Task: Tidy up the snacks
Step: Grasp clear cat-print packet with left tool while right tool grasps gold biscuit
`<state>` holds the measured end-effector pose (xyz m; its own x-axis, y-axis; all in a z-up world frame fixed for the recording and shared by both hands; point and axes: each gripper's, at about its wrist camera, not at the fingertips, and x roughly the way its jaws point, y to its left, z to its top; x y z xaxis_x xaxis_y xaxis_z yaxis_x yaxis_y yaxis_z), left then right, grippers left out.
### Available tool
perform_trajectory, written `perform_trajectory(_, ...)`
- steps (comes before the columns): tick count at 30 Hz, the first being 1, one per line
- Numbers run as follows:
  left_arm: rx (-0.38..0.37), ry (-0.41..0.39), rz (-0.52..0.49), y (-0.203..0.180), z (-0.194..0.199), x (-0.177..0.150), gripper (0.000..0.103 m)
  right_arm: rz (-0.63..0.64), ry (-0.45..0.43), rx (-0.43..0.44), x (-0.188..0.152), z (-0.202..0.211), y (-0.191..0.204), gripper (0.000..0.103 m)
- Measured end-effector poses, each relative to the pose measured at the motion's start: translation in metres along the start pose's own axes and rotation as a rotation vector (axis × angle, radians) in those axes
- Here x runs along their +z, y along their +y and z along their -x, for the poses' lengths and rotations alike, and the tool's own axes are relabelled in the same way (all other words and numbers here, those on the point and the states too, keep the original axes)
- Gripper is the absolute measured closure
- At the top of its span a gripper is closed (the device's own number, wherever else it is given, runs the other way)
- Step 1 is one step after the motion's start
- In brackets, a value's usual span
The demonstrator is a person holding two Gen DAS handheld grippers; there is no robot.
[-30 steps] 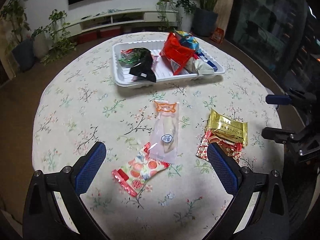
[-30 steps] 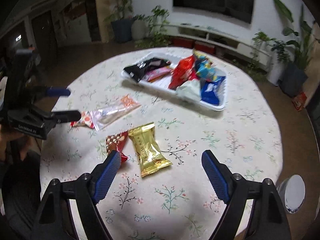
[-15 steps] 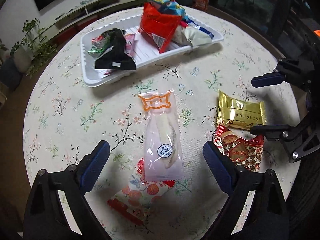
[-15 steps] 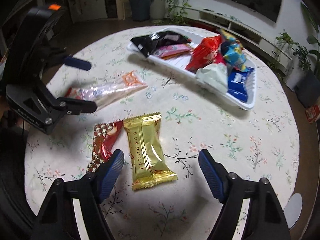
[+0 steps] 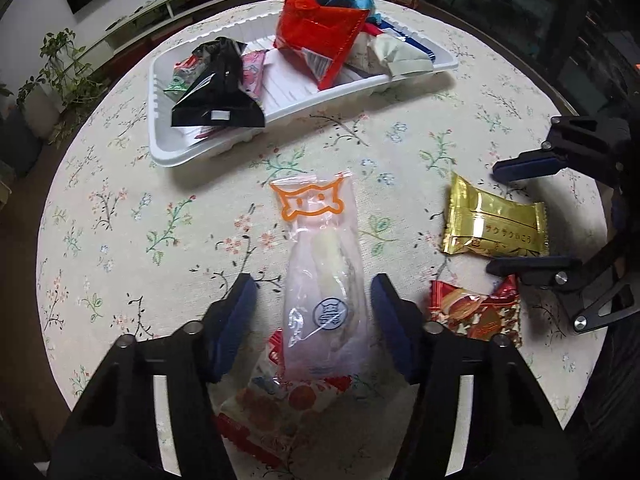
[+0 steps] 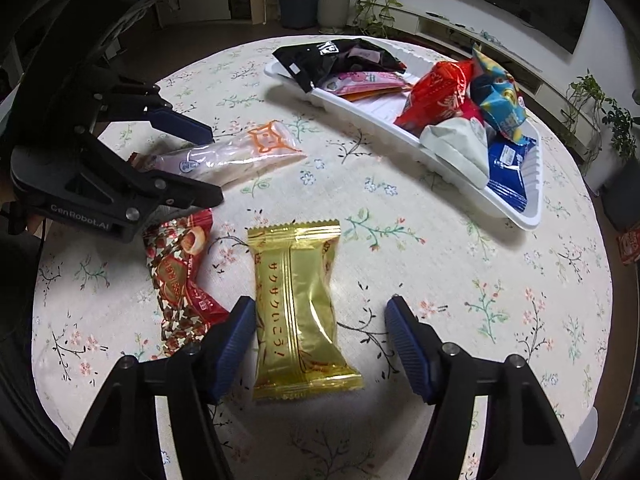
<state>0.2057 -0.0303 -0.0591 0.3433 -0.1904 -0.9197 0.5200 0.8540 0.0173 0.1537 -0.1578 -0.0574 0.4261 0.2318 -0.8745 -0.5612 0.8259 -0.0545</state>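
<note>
A clear pouch with an orange cat mark point(image 5: 320, 264) lies on the floral tablecloth, also in the right wrist view point(image 6: 232, 156). My left gripper point(image 5: 314, 308) is open, its jaws on either side of the pouch's near half. A gold packet point(image 6: 300, 304) lies between the open jaws of my right gripper point(image 6: 320, 336); it also shows in the left wrist view point(image 5: 496, 224). A red patterned packet point(image 6: 180, 276) lies beside it. A red-orange floral packet point(image 5: 276, 408) lies partly under the pouch.
A white tray point(image 5: 160, 148) at the far side holds several snack bags: black, pink, red, blue, white. It also shows in the right wrist view point(image 6: 516, 216). The round table's edge drops off all around. Plants and a low shelf stand beyond.
Both grippers have moved down and forward. The left one now straddles the clear pouch and the right one straddles the gold packet. Both jaw gaps look narrower.
</note>
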Motion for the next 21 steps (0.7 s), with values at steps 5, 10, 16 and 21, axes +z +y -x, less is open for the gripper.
perform_trajectory(5,-0.029,0.015,-0.005,-0.004,0.000,0.004,0.066,-0.009,0.008,0.041,0.007,-0.004,0.001,0.043)
perform_trajectory(10,-0.044,0.014,0.003,-0.005,0.003,0.003,0.073,-0.018,0.023,0.051,0.011,-0.005,-0.002,0.067)
perform_trajectory(16,-0.045,0.015,0.006,-0.004,0.007,0.000,0.078,-0.035,0.024,0.054,0.011,-0.004,-0.003,0.069)
perform_trajectory(21,-0.048,-0.002,0.023,-0.002,0.015,-0.004,0.079,-0.059,0.004,0.049,0.005,0.005,-0.003,0.069)
